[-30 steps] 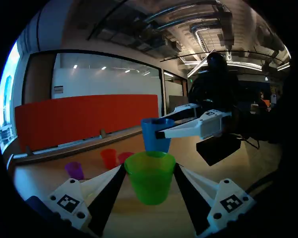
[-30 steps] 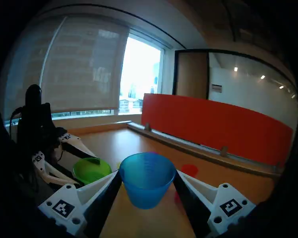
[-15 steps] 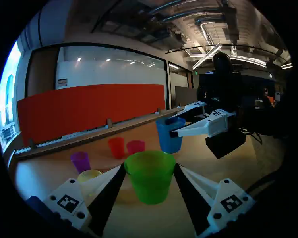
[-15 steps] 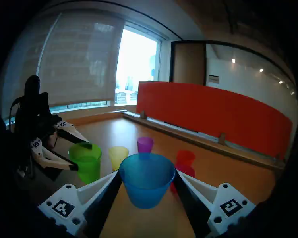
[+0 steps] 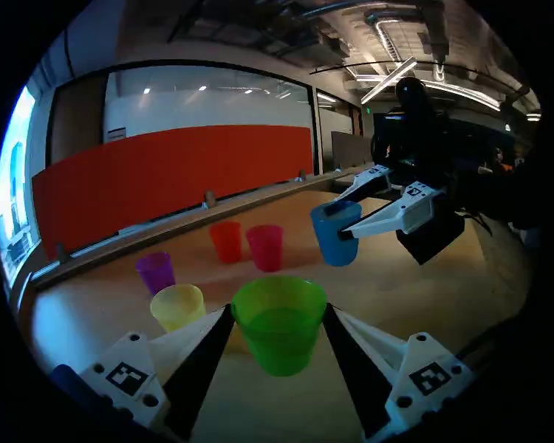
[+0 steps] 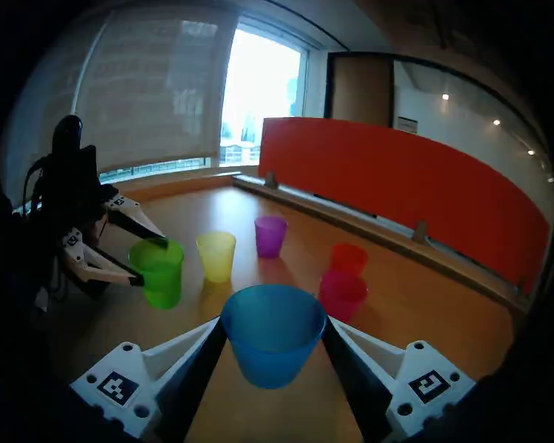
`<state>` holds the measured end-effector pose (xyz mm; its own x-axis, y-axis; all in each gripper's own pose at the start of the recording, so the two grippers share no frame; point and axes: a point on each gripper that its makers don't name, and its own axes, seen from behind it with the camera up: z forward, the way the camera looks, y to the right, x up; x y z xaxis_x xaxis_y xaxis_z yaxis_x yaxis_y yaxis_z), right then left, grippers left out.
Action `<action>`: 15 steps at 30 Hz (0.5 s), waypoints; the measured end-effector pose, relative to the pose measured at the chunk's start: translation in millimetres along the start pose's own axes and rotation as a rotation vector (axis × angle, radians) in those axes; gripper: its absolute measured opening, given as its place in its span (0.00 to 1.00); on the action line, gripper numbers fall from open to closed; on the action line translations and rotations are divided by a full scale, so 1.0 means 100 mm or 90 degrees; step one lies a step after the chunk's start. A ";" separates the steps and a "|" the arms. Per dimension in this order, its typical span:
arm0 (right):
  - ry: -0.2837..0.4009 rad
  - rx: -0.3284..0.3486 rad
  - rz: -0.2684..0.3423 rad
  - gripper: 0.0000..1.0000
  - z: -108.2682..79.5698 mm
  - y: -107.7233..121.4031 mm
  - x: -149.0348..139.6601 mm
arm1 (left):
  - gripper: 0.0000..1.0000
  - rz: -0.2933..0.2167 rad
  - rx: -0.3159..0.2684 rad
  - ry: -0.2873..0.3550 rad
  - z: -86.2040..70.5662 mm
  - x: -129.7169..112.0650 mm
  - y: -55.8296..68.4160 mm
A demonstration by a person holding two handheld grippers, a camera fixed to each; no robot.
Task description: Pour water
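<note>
Your right gripper (image 6: 273, 323) grips a blue cup (image 6: 272, 353) upright between both fingers, above a wooden table (image 6: 425, 314). At the far left of the view, your left gripper (image 6: 151, 260) clasps a green cup (image 6: 159, 282), just beside a yellow cup (image 6: 216, 256). A purple cup (image 6: 269, 235), a red cup (image 6: 349, 259) and a pink cup (image 6: 342, 294) stand beyond the blue one.

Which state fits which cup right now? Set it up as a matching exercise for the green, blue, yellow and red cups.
Things:
1. green cup
2. blue cup
3. yellow cup
4. red cup

States:
A. stands on the table beside the pink cup
B. gripped by the right hand-held gripper
C. stands on the table beside the purple cup
D. gripped by the left hand-held gripper

Pairs: 1-D, 2-B, 3-C, 4-A.
</note>
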<state>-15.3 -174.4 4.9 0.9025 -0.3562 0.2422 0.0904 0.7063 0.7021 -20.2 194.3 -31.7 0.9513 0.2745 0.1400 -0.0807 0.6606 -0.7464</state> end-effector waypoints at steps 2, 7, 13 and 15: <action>-0.013 0.007 -0.004 0.92 0.01 0.00 -0.06 | 0.87 0.005 -0.001 -0.010 0.02 -0.05 -0.01; -0.041 0.017 -0.017 0.92 0.04 0.03 -0.19 | 0.87 0.016 -0.002 -0.036 0.04 -0.18 -0.06; -0.072 0.030 -0.025 0.92 0.06 0.05 -0.35 | 0.87 0.018 -0.003 -0.058 0.06 -0.29 -0.08; -0.080 0.034 -0.026 0.92 0.07 0.05 -0.40 | 0.87 0.017 -0.005 -0.063 0.06 -0.32 -0.08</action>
<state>-53.5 -161.2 3.1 0.8385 -0.4596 0.2926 0.0998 0.6576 0.7467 -51.8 184.5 -26.1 0.9150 0.3594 0.1834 -0.1029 0.6473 -0.7553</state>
